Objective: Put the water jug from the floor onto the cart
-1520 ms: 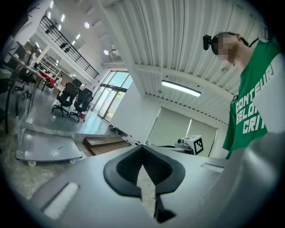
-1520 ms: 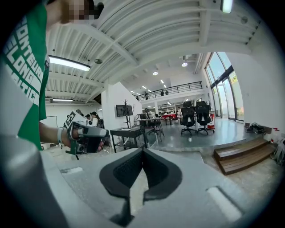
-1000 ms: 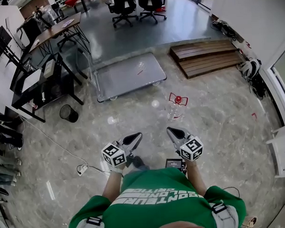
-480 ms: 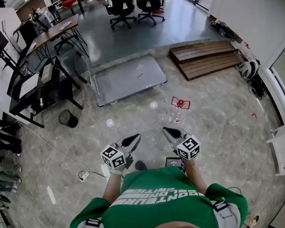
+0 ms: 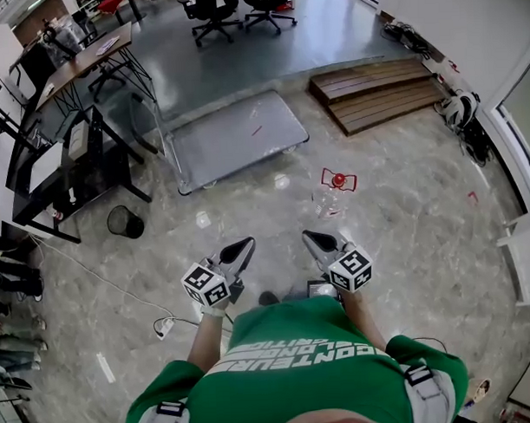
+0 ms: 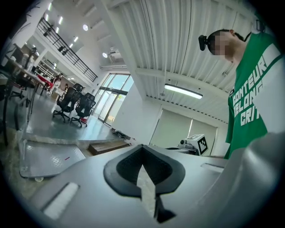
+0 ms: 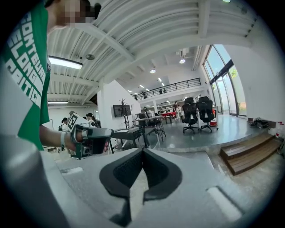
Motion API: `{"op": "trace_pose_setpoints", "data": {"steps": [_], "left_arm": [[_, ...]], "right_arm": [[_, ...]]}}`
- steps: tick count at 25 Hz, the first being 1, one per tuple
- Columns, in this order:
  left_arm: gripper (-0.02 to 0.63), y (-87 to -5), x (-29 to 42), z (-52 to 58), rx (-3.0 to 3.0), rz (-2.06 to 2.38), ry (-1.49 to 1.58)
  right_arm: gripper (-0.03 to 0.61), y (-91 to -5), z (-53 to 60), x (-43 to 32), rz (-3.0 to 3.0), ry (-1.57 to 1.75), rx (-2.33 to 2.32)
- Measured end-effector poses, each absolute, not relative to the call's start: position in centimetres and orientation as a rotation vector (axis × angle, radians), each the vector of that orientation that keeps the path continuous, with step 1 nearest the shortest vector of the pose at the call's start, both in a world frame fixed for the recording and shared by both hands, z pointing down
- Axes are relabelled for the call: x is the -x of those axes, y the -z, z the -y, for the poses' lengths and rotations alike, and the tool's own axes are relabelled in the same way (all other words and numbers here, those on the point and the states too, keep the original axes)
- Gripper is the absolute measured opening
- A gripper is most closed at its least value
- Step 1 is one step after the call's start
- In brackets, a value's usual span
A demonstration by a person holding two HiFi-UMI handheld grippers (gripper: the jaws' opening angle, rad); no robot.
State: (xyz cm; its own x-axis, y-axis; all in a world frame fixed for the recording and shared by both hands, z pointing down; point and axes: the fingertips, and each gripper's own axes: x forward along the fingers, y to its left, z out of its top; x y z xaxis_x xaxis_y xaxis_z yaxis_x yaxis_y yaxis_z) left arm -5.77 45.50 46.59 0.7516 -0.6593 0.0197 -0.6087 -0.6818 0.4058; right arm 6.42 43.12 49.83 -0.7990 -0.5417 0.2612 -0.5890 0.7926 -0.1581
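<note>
In the head view the clear water jug (image 5: 330, 199) with a red cap stands upright on the marble floor. The flat grey cart (image 5: 232, 138) is parked beyond it to the left. My left gripper (image 5: 243, 243) and right gripper (image 5: 309, 238) are held side by side in front of the person, short of the jug, both shut and empty. In the left gripper view the left gripper (image 6: 142, 148) has its jaws together, and the cart (image 6: 46, 158) shows low at the left. In the right gripper view the right gripper (image 7: 142, 151) is shut too. The jug is hidden in both gripper views.
Wooden steps (image 5: 378, 91) lie at the back right beside the cart. A black desk (image 5: 68, 165) and a waste bin (image 5: 124, 222) stand at the left. A cable with a plug strip (image 5: 165, 324) trails on the floor near the person's left. Office chairs (image 5: 214, 7) stand far back.
The person has stepped forward, and both shut grippers have travelled with them toward the jug. The jug and the cart have not moved on the floor.
</note>
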Motion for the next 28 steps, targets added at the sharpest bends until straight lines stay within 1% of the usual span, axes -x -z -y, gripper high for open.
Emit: {"op": "trace_pose_setpoints", "data": {"steps": [9, 14, 18, 24, 28], "left_arm": [[0.015, -47.0, 5.0, -42.7, -2.570, 0.940, 0.123], [0.015, -47.4, 4.3, -39.3, -2.551, 0.979, 0.104], [0.015, -46.1, 3.3, -35.3, -2.591, 0.985, 0.074], [0.015, -46.3, 3.2, -29.9, -2.574, 1.049, 0.058], [0.015, -45.9, 2.1, -27.2, -2.562, 1.089, 0.043]], "right_arm": [[-0.008, -49.8, -39.6, -9.1, 2.740, -0.339, -0.983], [-0.008, -49.6, -35.4, -10.5, 2.749, -0.359, -1.030], [-0.008, -48.4, -30.7, -11.2, 2.752, -0.308, -1.020], [-0.008, -48.2, -24.8, -12.2, 2.738, -0.280, -0.988], [-0.008, -48.0, -21.9, -13.9, 2.733, -0.254, -0.970]]}}
